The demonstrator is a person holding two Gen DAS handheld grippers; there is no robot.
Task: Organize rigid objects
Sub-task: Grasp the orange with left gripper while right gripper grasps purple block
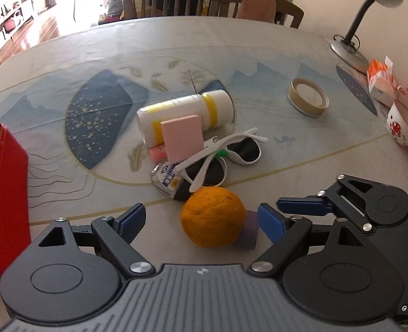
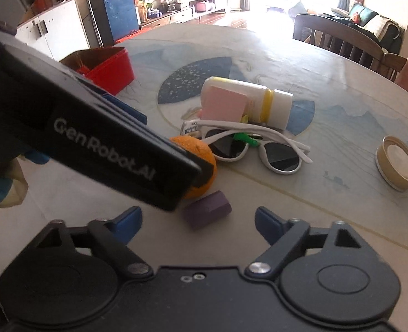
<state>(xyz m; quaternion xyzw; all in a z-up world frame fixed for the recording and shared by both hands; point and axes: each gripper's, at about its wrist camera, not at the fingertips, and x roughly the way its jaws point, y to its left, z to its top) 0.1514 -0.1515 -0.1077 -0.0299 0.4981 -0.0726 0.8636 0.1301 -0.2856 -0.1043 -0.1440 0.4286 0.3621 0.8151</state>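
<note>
My left gripper [image 1: 201, 218] is open, its fingers on either side of an orange [image 1: 212, 217] on the table, not touching it. A purple block [image 1: 248, 231] lies just right of the orange. My right gripper [image 2: 198, 221] is open, with the purple block [image 2: 206, 213] just ahead between its fingers. Beyond lie white sunglasses [image 1: 226, 155], a white and yellow bottle [image 1: 184, 116], a pink card [image 1: 182, 137] and a small glass jar [image 1: 166, 178]. The left gripper's body hides part of the orange [image 2: 204, 163] in the right wrist view.
A red box [image 1: 9, 193] stands at the left table edge, also in the right wrist view [image 2: 107, 69]. A tape roll [image 1: 307, 96] lies to the right. A desk lamp [image 1: 364, 22], a spotted cup [image 1: 403, 124] and packets sit at the far right. Chairs [image 1: 170, 0] stand behind the table.
</note>
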